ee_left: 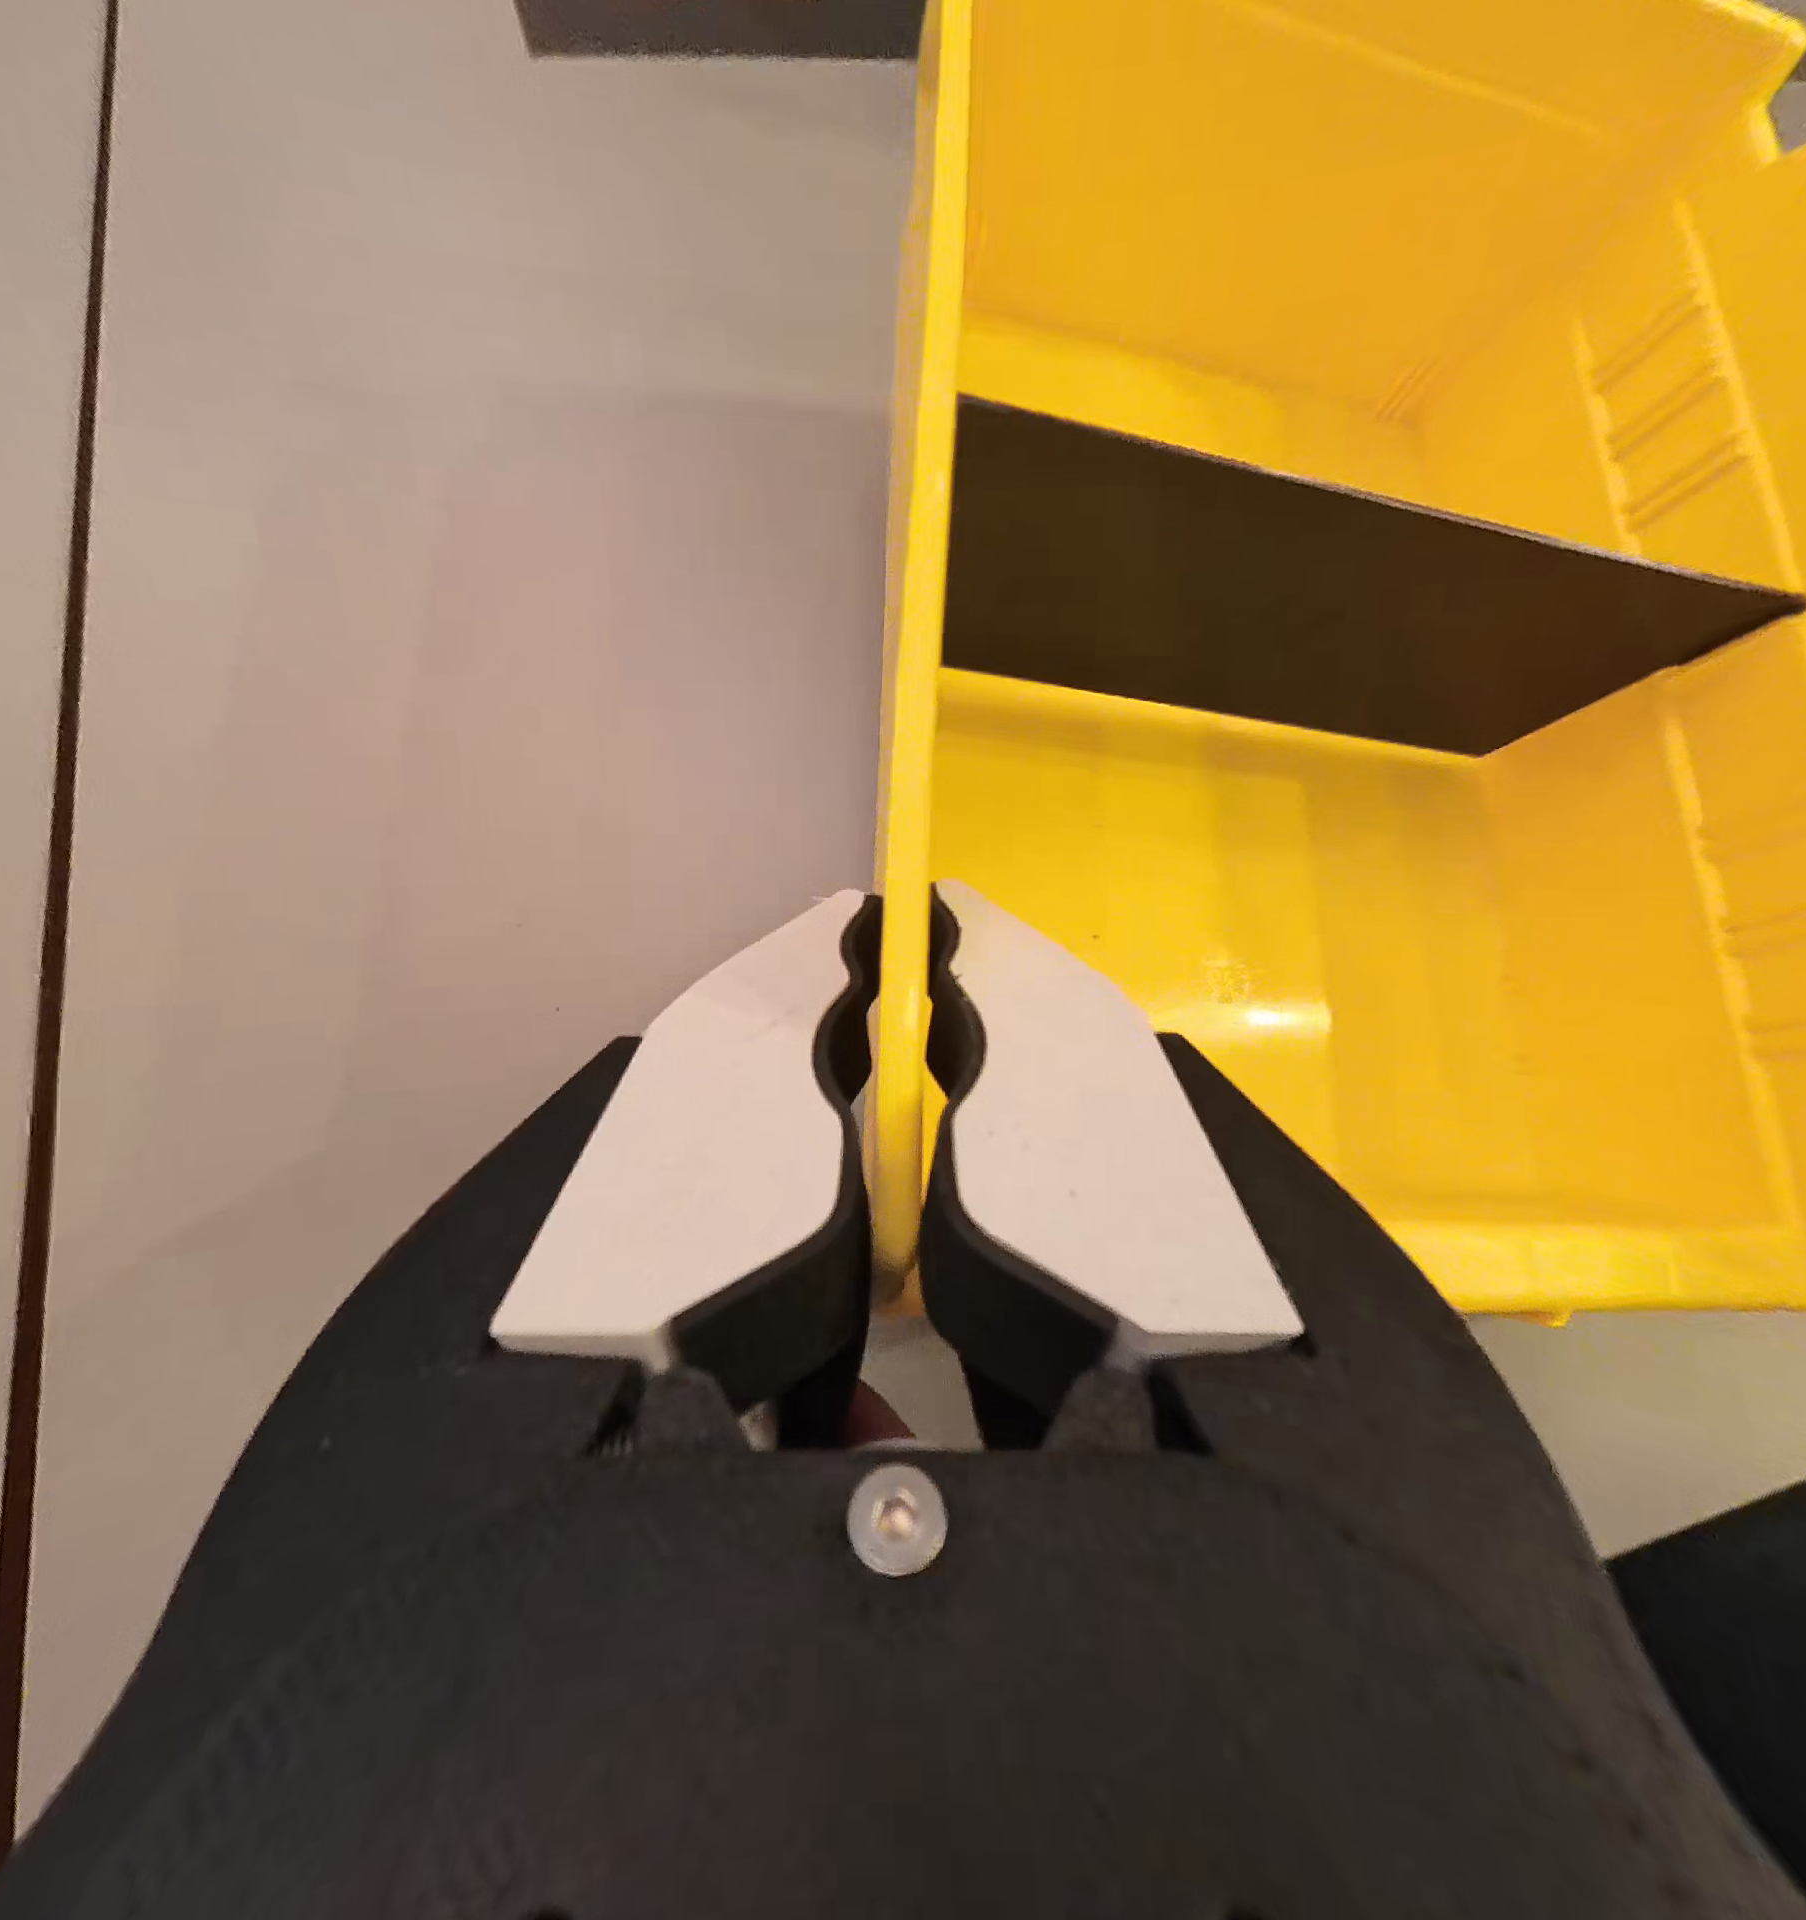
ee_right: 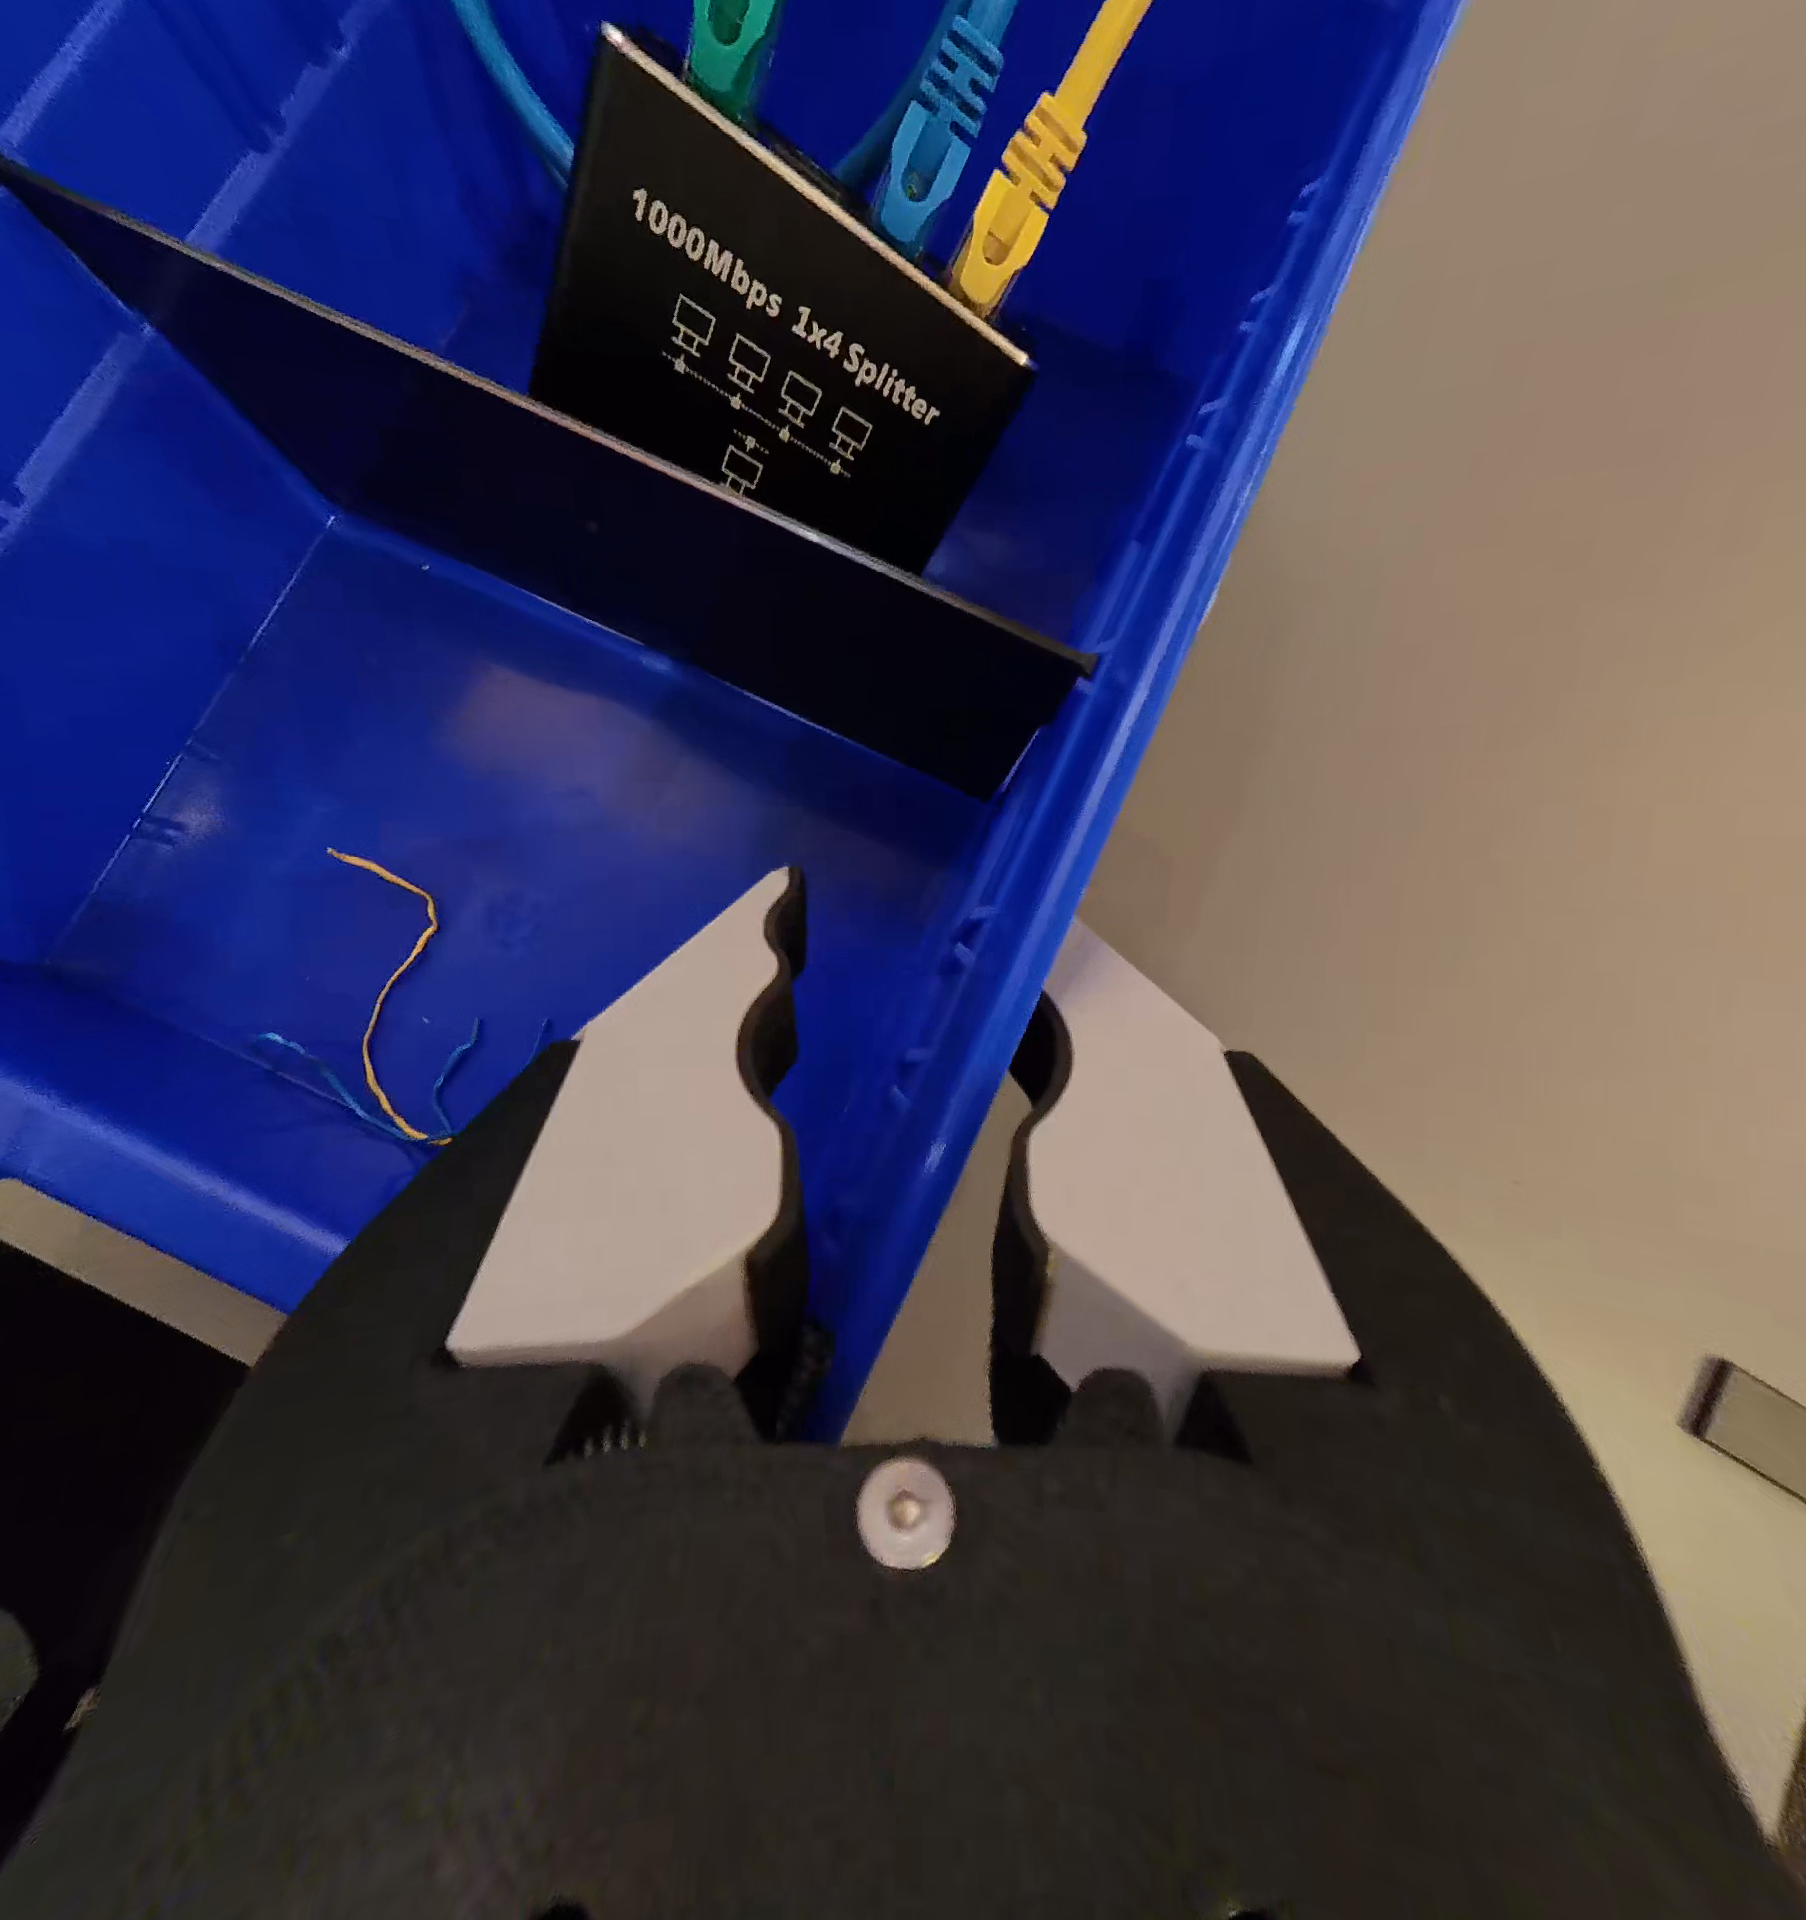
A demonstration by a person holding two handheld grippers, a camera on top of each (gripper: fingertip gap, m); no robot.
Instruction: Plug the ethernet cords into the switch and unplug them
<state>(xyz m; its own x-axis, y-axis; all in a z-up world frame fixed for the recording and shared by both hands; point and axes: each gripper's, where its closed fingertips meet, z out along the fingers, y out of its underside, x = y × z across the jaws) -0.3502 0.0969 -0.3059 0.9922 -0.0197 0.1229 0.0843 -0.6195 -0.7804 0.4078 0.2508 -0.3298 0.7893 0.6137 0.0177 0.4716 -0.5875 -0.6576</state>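
A black switch (ee_right: 774, 343) stands in the far compartment of a blue bin (ee_right: 1190, 468). Green (ee_right: 733, 52), blue (ee_right: 935, 135) and yellow (ee_right: 1024, 187) ethernet plugs sit in its top ports. My right gripper (ee_right: 930, 914) straddles the blue bin's right wall, one finger inside and one outside, closed on it. My left gripper (ee_left: 901, 899) is shut on the left wall of a yellow bin (ee_left: 925, 520), whose compartments are bare.
A black divider (ee_right: 525, 488) crosses the blue bin, and another black divider (ee_left: 1346, 582) crosses the yellow bin. Thin loose wire strands (ee_right: 400, 997) lie in the blue bin's near compartment. Both bins rest on a beige table (ee_left: 463, 623) with a dark seam (ee_left: 78, 623).
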